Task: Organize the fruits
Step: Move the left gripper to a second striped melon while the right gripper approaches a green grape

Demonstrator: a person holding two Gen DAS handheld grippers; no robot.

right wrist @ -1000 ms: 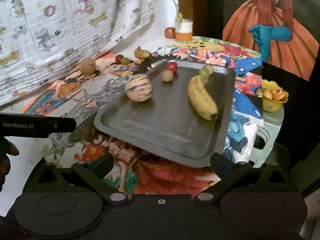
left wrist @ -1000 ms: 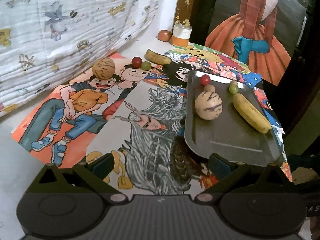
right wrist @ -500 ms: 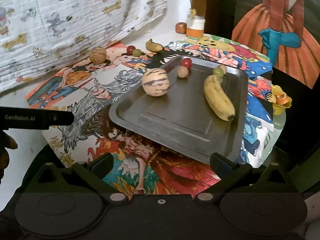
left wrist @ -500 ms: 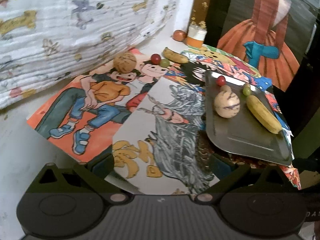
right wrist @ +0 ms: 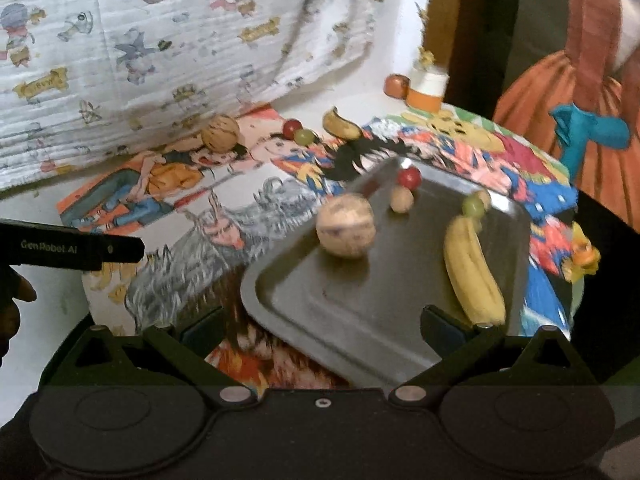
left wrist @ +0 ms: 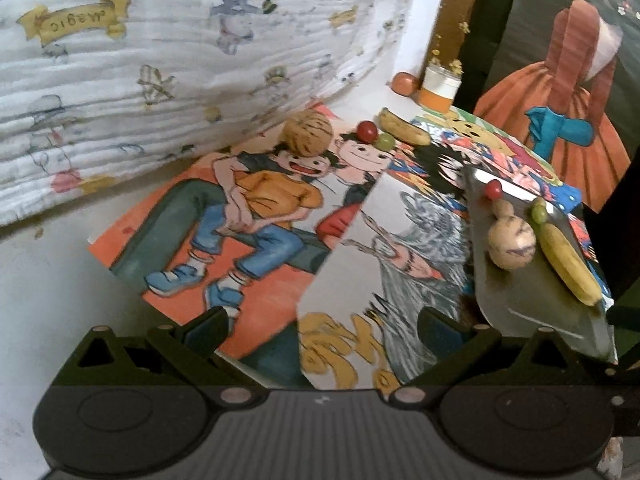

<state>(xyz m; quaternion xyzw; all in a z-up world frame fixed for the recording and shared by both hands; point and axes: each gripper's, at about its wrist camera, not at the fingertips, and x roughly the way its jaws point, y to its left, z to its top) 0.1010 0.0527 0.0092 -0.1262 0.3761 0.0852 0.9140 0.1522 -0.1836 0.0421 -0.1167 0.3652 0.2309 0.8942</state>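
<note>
On the near right of the table sits a dull grey metal tray [right wrist: 328, 312], shallow with a rolled rim, already carrying a striped round melon [right wrist: 346, 225], a long yellow banana [right wrist: 472, 272], a red grape [right wrist: 409, 178], a small tan fruit [right wrist: 401, 200] and a green grape [right wrist: 474, 206]. Far across the bright cartoon posters [left wrist: 256, 216], near the printed white cloth [left wrist: 160, 60], four pieces lie loose: a netted brown melon [left wrist: 307, 133], a red grape [left wrist: 367, 131] touching a green grape [left wrist: 385, 141], and a short, spotted banana [left wrist: 402, 130] just beyond them. I would say the sorting is about half done, and the hand now is between pickups. The left gripper [left wrist: 322, 326] hangs over the posters with its jaws spread wide and nothing in them; the right gripper [right wrist: 322, 324] hovers by the tray's near edge, likewise parted and empty. The next move, I judge, is a long reach to the far fruit. The melon is round and rough, so it wants a wide, centred grip or it may roll; the grapes are smooth, tiny and pressed together, so taking one could nudge the other away.
</note>
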